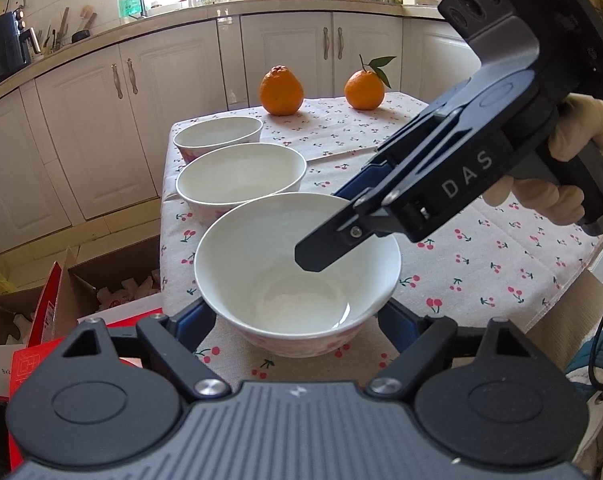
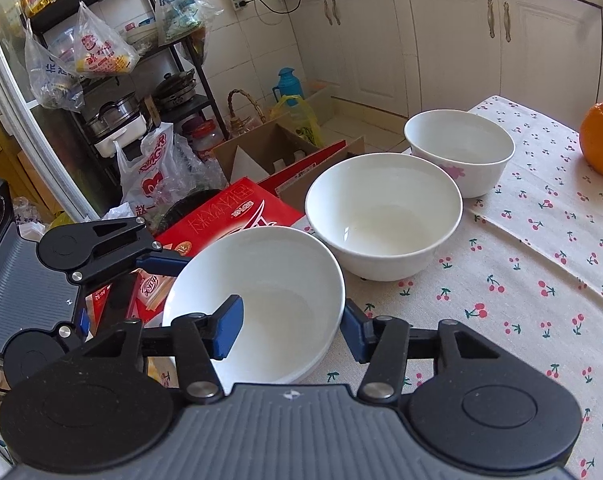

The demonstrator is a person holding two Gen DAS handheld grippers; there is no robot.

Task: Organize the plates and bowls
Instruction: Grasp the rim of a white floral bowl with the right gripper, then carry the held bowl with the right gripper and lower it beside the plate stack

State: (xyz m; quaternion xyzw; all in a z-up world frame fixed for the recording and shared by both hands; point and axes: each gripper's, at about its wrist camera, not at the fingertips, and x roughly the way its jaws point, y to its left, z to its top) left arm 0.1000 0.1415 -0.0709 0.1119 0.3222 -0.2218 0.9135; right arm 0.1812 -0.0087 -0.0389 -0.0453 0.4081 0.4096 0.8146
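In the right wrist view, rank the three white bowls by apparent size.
1. Nearest bowl
2. Middle bowl
3. Farthest bowl
Nearness to the camera exaggerates the order; nearest and middle may really match.

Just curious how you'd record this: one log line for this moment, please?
left tool: shut across near bowl | right tool: shut on its rim | near bowl: on table | mid bowl, far bowl: lined up behind

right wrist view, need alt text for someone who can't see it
The right gripper is shut on the rim of the nearest white bowl, one finger inside and one outside, while the left gripper stands at the bowl's far side. Two more white bowls line up behind it on a cherry-print tablecloth.
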